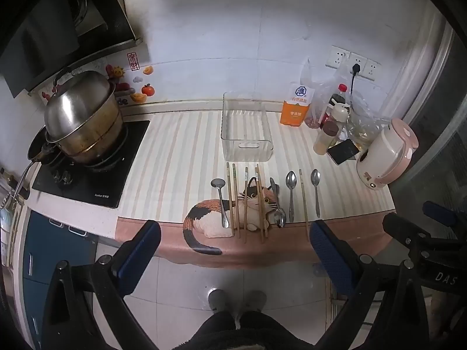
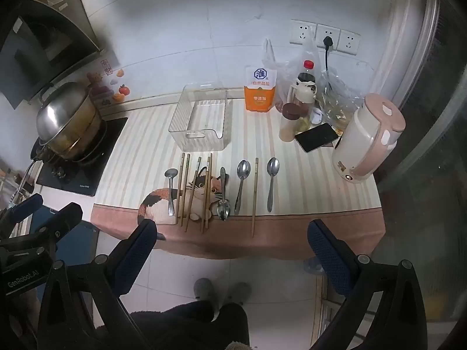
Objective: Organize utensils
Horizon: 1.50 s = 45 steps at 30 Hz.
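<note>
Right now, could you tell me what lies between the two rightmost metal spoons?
A single wooden chopstick lies between those spoons, apart from both; the right wrist view shows it.

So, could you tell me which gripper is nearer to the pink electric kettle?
Right. The right gripper hangs off the counter's front edge, below and left of the pink electric kettle; the left gripper sits further left, beside the right one, toward the stove.

I see a steel pot (image 1: 81, 116) on the stove (image 1: 87, 172), and a pink kettle (image 2: 369, 137) beside a phone (image 2: 316, 137).
</note>
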Available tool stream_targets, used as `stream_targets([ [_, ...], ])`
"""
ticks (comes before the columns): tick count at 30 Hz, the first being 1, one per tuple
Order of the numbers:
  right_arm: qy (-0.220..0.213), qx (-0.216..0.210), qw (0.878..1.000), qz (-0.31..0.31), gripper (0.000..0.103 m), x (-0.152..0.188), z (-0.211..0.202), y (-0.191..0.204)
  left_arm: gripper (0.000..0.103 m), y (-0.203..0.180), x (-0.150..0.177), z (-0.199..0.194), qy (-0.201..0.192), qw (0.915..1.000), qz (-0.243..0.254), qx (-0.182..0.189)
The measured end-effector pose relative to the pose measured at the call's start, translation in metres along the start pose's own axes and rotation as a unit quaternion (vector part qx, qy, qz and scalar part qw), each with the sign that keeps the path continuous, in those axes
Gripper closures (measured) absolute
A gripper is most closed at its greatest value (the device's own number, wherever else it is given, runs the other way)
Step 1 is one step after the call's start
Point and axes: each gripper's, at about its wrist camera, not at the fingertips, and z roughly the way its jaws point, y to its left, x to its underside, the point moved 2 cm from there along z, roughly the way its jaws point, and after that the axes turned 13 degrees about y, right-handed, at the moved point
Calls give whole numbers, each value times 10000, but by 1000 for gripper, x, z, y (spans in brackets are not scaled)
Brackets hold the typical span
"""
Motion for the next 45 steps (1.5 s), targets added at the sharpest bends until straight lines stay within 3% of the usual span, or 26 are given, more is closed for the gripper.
stream_targets([
  [15, -37, -66, 9999, 96, 0, 3, -9, -3, 0, 1, -4, 0, 106, 9996, -42, 269],
  [45, -76, -115, 9999, 45, 0, 5, -15, 10, 0, 2, -2, -7, 63, 9996, -48, 262],
])
